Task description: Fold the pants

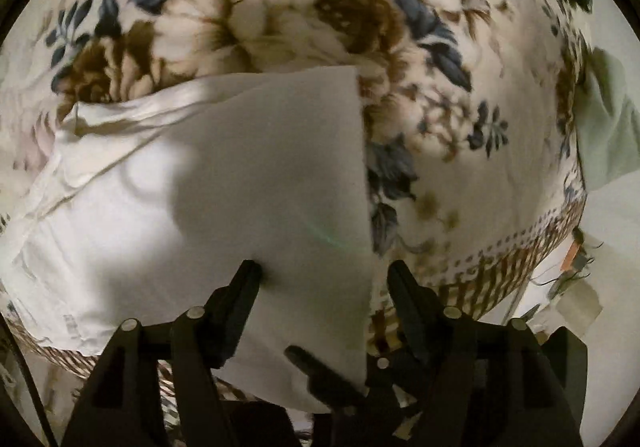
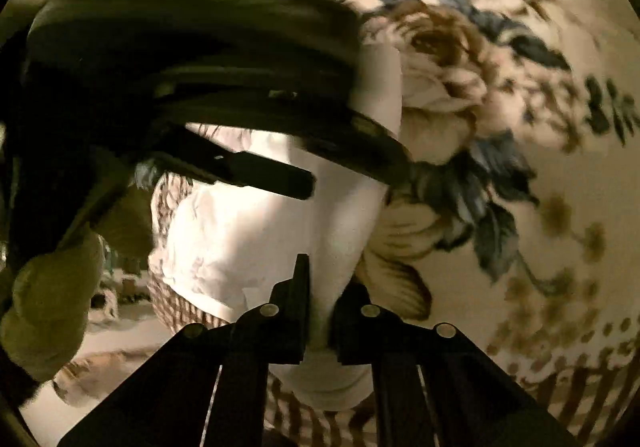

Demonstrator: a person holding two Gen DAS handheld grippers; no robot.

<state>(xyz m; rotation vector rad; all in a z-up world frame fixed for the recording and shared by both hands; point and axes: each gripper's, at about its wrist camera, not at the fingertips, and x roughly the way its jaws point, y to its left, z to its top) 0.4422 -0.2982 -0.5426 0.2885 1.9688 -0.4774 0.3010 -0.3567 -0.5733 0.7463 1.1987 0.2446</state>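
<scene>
Keep the pinched edge taut and carry it straight over so the fold lands square. The right gripper (image 2: 318, 311) is clamped on the white pants (image 2: 248, 231) — cloth passes between its nearly closed fingers. The left gripper (image 1: 324, 271) stands wide apart, holding nothing — the pants lie below it on the floral bedspread (image 1: 460, 183).

The pants (image 1: 208, 183) are plain white, without print, grey where shadow falls across them. The bedspread (image 1: 460, 187) under them is cream, printed with large brown and tan roses and slate-blue leaves; along its near edge runs a border of brown dots and brown stripes. Both claws are matt black, the left claw (image 1: 324, 271) and the right claw (image 2: 320, 299) alike, with small silver pins. At the far right lies a pale green cloth (image 1: 608, 135).
</scene>
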